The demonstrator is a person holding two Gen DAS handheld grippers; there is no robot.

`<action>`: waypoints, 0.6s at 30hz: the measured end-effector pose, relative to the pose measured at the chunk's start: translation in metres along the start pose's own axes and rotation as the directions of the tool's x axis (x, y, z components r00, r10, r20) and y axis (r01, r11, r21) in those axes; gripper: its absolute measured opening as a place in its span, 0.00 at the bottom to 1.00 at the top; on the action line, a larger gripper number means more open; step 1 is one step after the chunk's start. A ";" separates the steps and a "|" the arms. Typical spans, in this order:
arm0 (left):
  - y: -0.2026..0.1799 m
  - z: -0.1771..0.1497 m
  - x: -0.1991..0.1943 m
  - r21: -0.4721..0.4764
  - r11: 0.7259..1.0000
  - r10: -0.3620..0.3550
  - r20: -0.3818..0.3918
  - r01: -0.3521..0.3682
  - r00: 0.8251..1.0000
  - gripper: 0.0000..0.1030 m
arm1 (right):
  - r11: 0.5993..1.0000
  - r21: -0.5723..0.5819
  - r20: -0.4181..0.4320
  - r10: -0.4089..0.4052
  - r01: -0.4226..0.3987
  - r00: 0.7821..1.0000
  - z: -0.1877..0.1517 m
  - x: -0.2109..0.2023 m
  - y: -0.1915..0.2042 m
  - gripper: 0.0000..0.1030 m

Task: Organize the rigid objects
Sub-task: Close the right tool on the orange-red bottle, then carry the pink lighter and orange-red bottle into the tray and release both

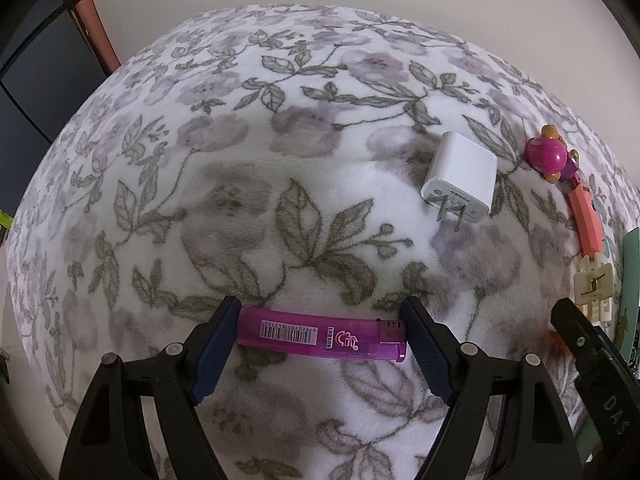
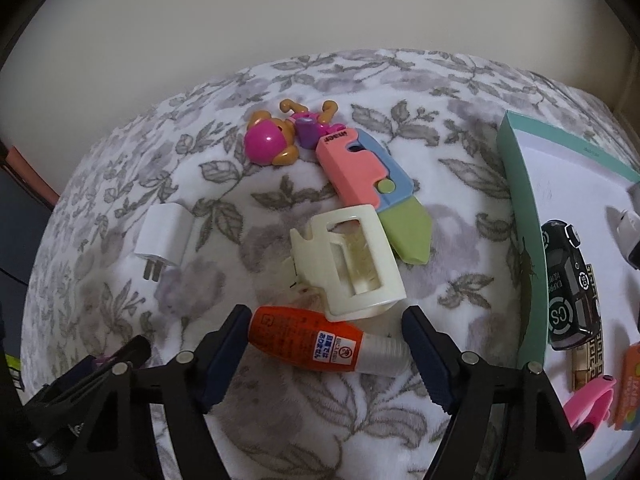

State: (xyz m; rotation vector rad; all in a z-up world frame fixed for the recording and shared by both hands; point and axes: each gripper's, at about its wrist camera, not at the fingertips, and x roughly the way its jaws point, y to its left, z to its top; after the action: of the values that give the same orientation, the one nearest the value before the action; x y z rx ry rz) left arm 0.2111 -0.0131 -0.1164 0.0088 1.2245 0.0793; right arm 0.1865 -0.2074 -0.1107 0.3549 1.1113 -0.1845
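In the left wrist view my left gripper point(image 1: 320, 328) is open, its fingers at either end of a purple lighter point(image 1: 320, 338) lying on the floral blanket point(image 1: 240, 160). In the right wrist view my right gripper point(image 2: 324, 332) is open around an orange glue bottle point(image 2: 316, 340) with a clear cap. A white charger point(image 1: 460, 178) lies farther off; it also shows in the right wrist view point(image 2: 166, 236). A cream hair clip point(image 2: 352, 260), a pink, blue and green toy knife point(image 2: 376, 184) and a pink toy figure point(image 2: 276, 136) lie beyond the bottle.
A teal-rimmed white box point(image 2: 528, 240) at the right holds a black toy car point(image 2: 568, 288), a gold item, a pink item and an orange one. A wall runs behind the bed. The left gripper shows at the lower left of the right wrist view.
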 end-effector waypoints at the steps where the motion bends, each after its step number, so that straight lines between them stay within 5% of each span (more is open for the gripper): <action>1: -0.001 0.000 -0.002 0.002 1.000 0.006 0.004 -0.006 1.000 0.80 | 1.000 0.003 -0.001 0.007 -0.007 1.000 0.001 -0.002 0.000 0.77; 18: -0.023 0.004 -0.115 0.019 0.999 -0.048 0.120 0.046 0.992 0.80 | 1.000 0.003 0.107 0.022 -0.023 0.994 0.009 -0.103 -0.015 0.77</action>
State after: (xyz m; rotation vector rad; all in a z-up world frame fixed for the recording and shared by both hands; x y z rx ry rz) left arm 0.1776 -0.0430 -0.0084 -0.0013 1.1039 0.0270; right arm 0.1440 -0.2281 -0.0173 0.3569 1.0010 -0.1835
